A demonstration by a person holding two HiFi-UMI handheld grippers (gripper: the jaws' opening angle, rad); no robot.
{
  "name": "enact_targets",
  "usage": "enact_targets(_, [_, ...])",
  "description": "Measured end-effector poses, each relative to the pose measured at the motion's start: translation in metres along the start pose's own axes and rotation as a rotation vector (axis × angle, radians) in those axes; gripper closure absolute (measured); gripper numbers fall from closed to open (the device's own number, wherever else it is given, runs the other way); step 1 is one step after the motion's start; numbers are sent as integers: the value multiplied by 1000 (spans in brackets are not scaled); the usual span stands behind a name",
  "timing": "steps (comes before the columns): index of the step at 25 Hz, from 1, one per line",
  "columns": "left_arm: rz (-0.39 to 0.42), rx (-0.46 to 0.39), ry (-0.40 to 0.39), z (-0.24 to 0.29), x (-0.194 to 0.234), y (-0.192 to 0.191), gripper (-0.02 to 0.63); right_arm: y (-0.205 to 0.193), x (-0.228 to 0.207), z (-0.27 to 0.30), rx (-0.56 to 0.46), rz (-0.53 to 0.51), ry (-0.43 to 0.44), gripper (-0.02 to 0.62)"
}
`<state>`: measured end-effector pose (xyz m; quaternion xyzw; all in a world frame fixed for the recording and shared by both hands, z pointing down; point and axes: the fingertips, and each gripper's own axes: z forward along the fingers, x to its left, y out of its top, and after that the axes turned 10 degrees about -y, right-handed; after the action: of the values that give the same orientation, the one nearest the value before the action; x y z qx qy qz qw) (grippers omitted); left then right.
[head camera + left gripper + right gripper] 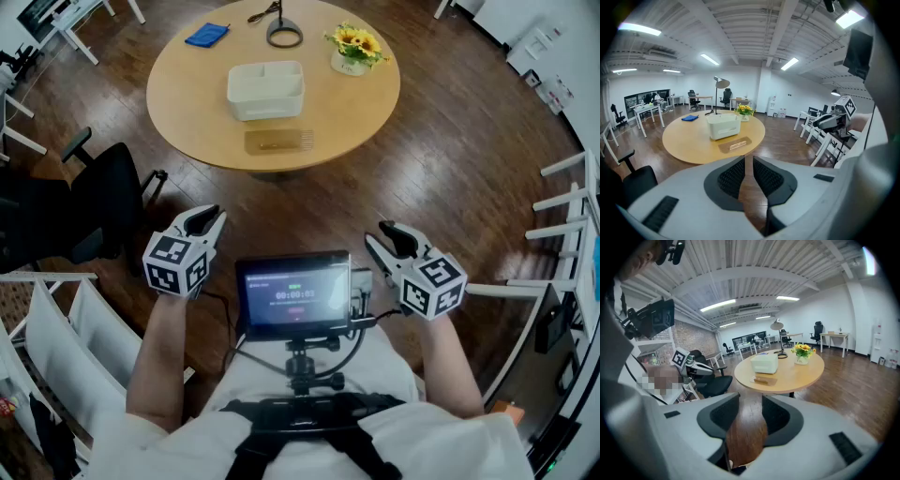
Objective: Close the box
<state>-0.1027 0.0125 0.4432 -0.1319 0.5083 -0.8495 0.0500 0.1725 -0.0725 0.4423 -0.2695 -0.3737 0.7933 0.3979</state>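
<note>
An open white box (265,89) stands in the middle of the round wooden table (187,112), with a flat wooden lid (278,141) lying on the table just in front of it. Both grippers hang well short of the table, over the floor near my body. My left gripper (208,217) is shut and holds nothing; its view shows the box (723,126) and lid (734,144) far beyond the left gripper's (748,159) tips. My right gripper (380,236) is a little open and empty. The right gripper (751,399) points toward the box (764,363) and lid (765,379).
On the table's far side are a pot of sunflowers (353,49), a blue cloth (207,36) and a lamp base (284,36). A black office chair (84,202) stands left of me, white chairs (572,216) to the right. A small monitor (293,292) sits on my chest rig.
</note>
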Motion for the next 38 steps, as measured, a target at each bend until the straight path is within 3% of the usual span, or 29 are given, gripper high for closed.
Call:
enact_targets(3, [16,-8,-19,32,7,14,549,2,-31,-3,-2,35,-31,433])
enact_targets(8, [91,55,-98,96,13,35,549,-7,-83,-16,3,96,-120,416])
enact_targets(15, [206,185,-236,178,40,38,534,-16,-109,-22,35,189,-241,408])
enact_targets(23, [289,326,-361,238,76,17,534,24,-102,28,143,126,-259,408])
enact_targets(31, [352,446,-463,267,102,-20,518,39,-81,90,335,4,-235,408])
enact_targets(38, [396,487,-542,280,111,-47,520,58,-53,124,365,1,-273,408])
